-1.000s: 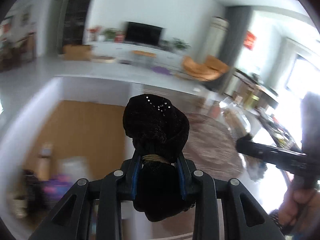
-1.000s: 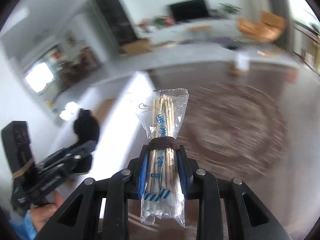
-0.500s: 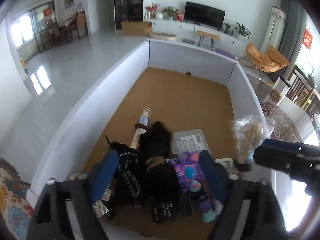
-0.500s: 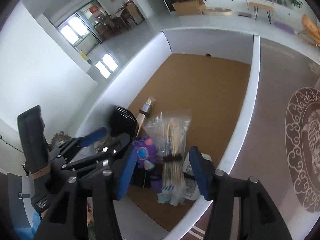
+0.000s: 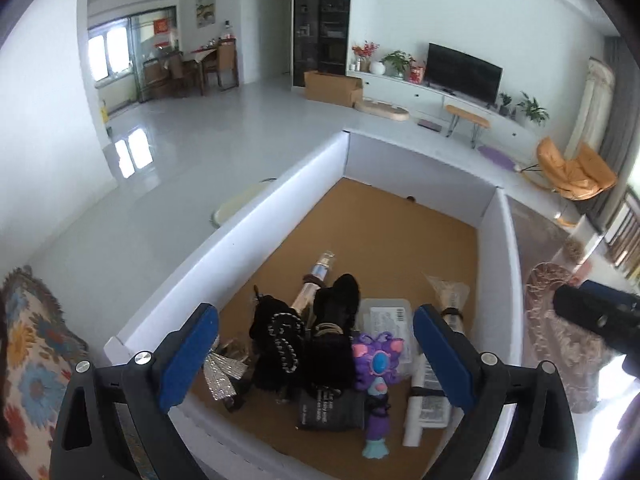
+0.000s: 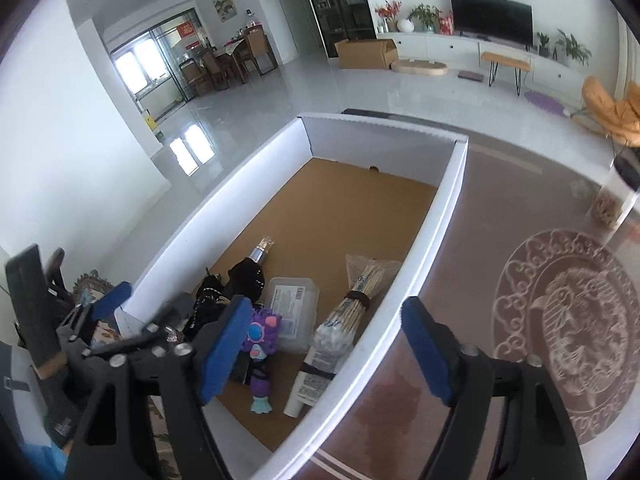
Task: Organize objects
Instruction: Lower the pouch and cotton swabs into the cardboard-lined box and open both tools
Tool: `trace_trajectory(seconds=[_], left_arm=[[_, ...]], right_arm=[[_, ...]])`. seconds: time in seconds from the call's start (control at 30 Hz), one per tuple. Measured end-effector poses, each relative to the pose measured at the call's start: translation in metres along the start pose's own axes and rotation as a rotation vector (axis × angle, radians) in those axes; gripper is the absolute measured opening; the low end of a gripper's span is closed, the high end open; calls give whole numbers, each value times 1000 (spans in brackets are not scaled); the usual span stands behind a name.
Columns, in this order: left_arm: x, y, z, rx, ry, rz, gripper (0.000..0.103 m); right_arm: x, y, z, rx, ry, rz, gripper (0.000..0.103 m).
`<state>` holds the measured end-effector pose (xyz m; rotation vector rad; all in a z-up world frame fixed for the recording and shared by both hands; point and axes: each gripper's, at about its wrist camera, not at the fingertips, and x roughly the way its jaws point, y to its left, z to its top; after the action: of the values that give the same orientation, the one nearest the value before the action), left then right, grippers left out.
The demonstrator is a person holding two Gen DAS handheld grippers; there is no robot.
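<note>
Change: the clear-bagged bundle of wooden cotton swabs (image 6: 352,312) and the black fabric hair tie (image 5: 334,320), clamped a second ago, are now released.
Grippers: left gripper (image 5: 316,356) and right gripper (image 6: 324,350) are both spread wide, empty.
Location: both are laid inside the white-walled, brown-floored box (image 6: 432,232) (one delivery judged complete).
Axis: the bundle's long axis runs near-to-far, cotton tips nearest.

Black hand-held gripper (image 5: 316,352), blue pads (image 5: 188,360)
</note>
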<state>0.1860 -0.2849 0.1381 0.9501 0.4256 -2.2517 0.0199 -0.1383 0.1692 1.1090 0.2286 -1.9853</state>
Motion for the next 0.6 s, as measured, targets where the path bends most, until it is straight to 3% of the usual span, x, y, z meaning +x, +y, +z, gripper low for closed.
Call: trace_trajectory(seconds=[0.07,0.2,0.6], left_arm=[[1,-3,2,35,27,-10,99],[1,-11,-1,101,49,40,99],[-5,-10,1,110,13,70,99]], right_arm=[[-1,4,-2,-29,4,-19,82],[1,14,-2,-87,20,-47,82],[21,25,-8,-132,59,-77,83]])
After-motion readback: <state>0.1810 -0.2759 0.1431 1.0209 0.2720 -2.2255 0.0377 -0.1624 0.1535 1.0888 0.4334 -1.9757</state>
